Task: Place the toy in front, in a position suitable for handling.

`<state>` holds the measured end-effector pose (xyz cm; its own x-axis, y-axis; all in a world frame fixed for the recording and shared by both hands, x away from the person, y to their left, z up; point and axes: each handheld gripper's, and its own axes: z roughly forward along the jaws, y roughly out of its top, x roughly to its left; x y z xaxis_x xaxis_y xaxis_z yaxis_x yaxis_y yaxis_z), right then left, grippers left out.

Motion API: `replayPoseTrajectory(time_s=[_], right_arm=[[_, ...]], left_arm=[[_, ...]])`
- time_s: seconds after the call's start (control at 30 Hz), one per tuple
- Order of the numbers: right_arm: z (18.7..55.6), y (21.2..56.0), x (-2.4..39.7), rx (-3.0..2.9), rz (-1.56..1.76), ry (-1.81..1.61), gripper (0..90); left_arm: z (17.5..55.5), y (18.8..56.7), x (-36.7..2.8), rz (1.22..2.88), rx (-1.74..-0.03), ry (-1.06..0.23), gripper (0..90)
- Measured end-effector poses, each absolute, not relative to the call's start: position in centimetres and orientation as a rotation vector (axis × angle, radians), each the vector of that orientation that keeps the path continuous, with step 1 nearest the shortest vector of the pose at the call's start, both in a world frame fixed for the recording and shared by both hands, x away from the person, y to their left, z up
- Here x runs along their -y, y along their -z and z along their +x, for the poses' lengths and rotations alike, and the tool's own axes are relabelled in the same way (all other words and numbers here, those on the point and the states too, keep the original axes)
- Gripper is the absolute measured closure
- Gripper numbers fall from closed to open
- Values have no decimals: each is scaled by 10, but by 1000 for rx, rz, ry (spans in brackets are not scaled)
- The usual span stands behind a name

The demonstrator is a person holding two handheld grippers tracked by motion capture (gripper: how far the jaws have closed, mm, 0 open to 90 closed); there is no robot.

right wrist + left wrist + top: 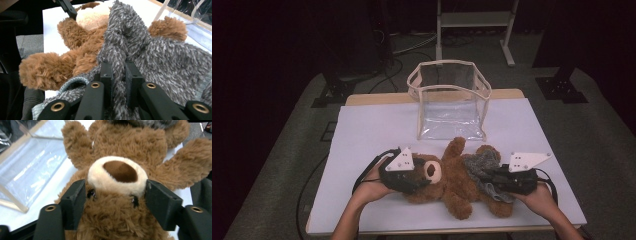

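A brown teddy bear (457,182) lies on its back on the white table (372,125), head toward the left. My left gripper (424,177) has its jaws pressed on both sides of the bear's head (120,170), level with the eyes. A grey fuzzy garment (482,162) is bunched around the bear's lower body. My right gripper (484,176) is shut on a fold of that grey garment (155,50), pinched between its near-touching jaws (118,67). A brown leg (42,70) sticks out to the left in the right gripper view.
A clear plastic bag with beige trim (449,100) stands open just behind the bear, and its wall (27,167) shows at the left of the left gripper view. Cables trail off the table's left side. A metal stand (474,22) is on the floor beyond.
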<state>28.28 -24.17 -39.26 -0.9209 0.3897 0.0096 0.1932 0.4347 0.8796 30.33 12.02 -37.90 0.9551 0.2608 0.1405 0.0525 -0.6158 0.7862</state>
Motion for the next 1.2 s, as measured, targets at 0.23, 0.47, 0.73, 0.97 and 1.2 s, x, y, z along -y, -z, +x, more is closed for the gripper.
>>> replayPoseTrajectory(time_s=[0.23,0.47,0.73,0.97,1.2], right_arm=[[275,377,208,-2517,374,-1424,786],[276,384,184,-2548,301,-1395,790],[282,393,216,-2530,411,-1449,795],[283,392,228,-2535,432,-1406,795],[290,377,227,-2517,449,-1323,795]], left_arm=[[306,388,-114,2194,-235,-274,372],[305,382,-119,2205,-211,-300,357],[303,371,-136,2166,-193,-298,365],[306,392,-125,2203,-205,-229,402],[313,398,-105,2170,-217,-214,417]])
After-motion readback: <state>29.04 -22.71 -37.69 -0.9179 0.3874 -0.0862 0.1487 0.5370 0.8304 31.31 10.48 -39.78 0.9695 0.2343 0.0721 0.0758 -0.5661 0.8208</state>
